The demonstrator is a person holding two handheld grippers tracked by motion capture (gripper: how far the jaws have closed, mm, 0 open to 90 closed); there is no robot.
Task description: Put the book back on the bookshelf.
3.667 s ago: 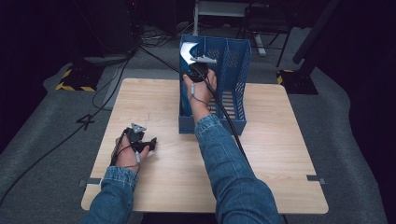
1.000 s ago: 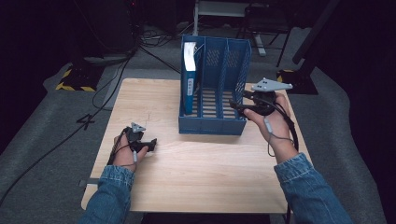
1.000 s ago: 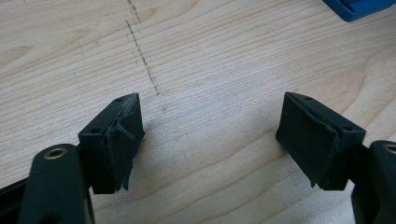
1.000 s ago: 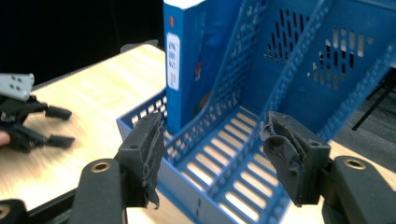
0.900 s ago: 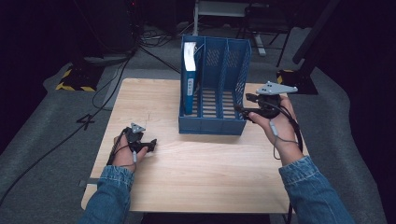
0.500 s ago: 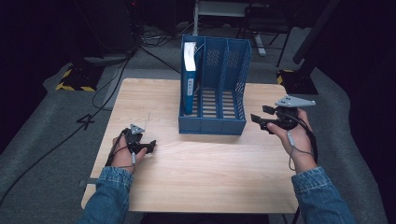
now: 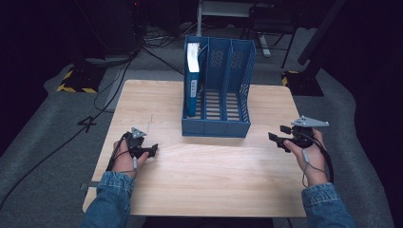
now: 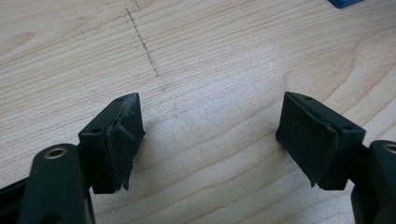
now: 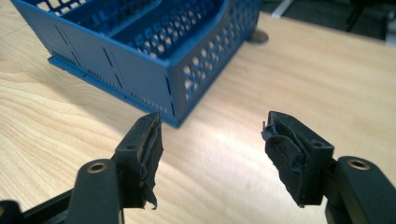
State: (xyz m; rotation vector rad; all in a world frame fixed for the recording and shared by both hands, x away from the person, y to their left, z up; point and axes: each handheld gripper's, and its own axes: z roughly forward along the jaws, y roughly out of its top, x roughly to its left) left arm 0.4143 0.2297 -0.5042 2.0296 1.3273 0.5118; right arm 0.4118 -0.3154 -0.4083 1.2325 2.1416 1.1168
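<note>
My right gripper (image 7: 281, 136) hovers at the high view's right edge, jaws apart and empty. My left gripper (image 7: 153, 150), lower left, gapes over bare wood. The blue plastic three-slot file rack (image 7: 228, 90) stands upper centre, a blue-spined book (image 7: 193, 78) upright in its leftmost slot.

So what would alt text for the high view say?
A blue file rack stands on a wooden table, one blue book upright in its left slot. The left gripper and right gripper are near the table's sides, both open and empty.
</note>
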